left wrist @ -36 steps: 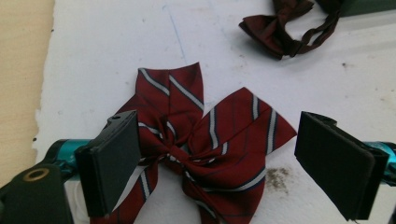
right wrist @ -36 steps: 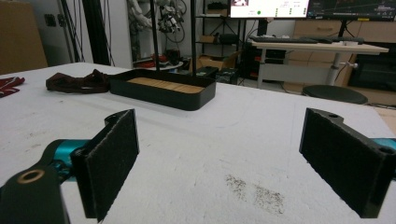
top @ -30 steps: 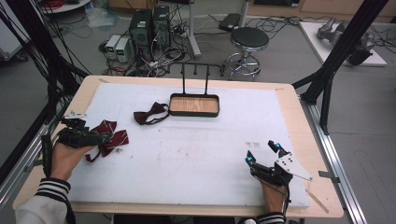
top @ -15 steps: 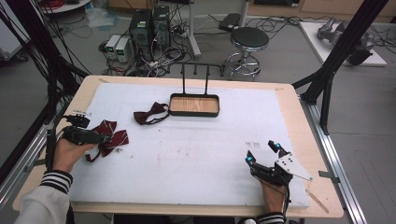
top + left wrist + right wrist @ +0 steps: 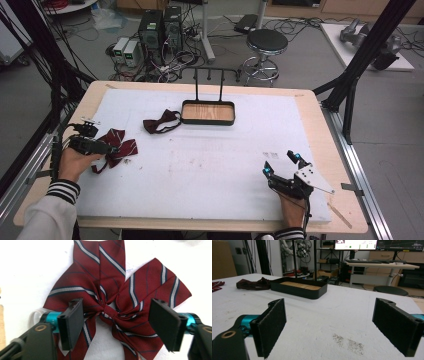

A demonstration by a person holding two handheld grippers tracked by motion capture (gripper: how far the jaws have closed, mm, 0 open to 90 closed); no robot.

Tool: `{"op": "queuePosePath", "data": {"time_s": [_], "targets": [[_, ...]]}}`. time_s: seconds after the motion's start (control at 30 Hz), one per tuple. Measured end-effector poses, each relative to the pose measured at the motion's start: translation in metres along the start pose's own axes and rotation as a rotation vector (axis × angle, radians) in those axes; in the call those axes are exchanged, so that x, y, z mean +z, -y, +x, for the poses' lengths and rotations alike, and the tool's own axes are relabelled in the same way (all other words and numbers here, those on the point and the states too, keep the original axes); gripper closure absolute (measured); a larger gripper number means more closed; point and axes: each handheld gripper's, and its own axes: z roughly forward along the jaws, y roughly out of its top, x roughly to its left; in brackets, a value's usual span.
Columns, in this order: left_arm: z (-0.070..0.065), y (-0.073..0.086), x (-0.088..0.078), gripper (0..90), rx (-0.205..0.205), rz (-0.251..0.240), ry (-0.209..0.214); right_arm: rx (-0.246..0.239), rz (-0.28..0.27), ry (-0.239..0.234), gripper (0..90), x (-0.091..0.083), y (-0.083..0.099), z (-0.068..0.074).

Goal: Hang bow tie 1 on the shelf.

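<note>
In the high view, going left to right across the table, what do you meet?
Left tool over the striped bow tie → dark bow tie → wooden-bottomed tray → right tool.

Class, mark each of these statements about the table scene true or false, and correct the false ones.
1. The left hand-held gripper has its jaws on either side of the striped bow tie. True; they have just been closing and do not yet press on it.
2. A second, dark bow tie lies inside the tray. False; it lies on the white mat beside the tray.
3. The right hand-held gripper holds a bow tie. False; its jaws are open with nothing between them.
4. The tray has a wooden floor and a black rim. True.
5. The striped bow tie is blue. False; it is dark red with pale stripes.
</note>
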Motion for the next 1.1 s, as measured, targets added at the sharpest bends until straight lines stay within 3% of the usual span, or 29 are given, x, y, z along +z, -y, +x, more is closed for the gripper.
{"op": "queuePosePath", "data": {"time_s": [0.47,0.63,1.1], "targets": [[0.0014,0.0005,0.0078,45.2,0.004,0.029,-0.031,0.001,0.002,0.001,11.0,0.0002,-0.0001,0.0001],[-0.0015,0.0004,0.0093,51.0,0.020,0.032,-0.065,-0.004,0.003,0.001,11.0,0.0003,-0.0001,0.0002],[-0.0048,0.0023,0.0078,67.7,0.027,0.009,-0.055,-0.001,0.002,0.002,11.0,0.0002,-0.0001,0.0002]]}}
